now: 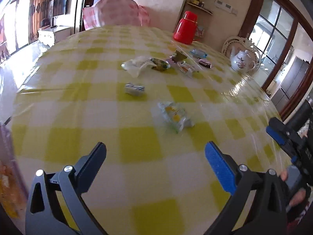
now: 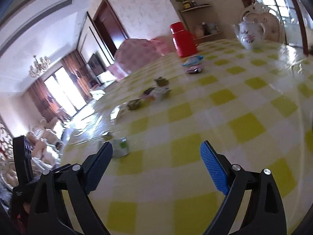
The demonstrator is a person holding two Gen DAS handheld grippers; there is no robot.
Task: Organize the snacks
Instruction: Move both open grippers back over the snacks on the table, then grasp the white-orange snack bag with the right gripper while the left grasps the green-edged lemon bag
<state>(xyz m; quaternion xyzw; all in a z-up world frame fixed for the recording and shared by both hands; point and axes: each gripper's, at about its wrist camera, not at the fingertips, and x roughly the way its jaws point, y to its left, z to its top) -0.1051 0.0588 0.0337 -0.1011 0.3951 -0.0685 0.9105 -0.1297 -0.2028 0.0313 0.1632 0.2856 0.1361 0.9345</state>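
Both views are smeared by motion blur, so the small wrappers are hard to read. In the left wrist view the left tool point(image 1: 155, 149) fills the bottom of the frame with its black and blue jaws spread wide and nothing between them, above the yellow-and-white checked surface point(image 1: 78, 105). Just above it, near the centre, lies a clear snack packet with yellow print point(image 1: 175, 117), its edges blurred; higher up sits a small blue-and-white wrapped sweet point(image 1: 134, 88), and further up a loose cluster of wrapped snacks point(image 1: 166, 63) whose labels cannot be made out. A red plastic flask point(image 1: 185, 27) stands at the upper right of centre and a white flowered teapot point(image 1: 242, 60) further right. At the right edge the right tool point(image 1: 281, 135) is cut off by the frame, with fingers point(image 1: 296, 197) partly visible below it. A purple-and-orange shape point(image 1: 7, 168) at the left edge is too blurred to identify. In the right wrist view the right tool point(image 2: 156, 148) also stands wide apart and empty; a pale green-and-white packet point(image 2: 121, 146) is partly hidden behind its left finger.
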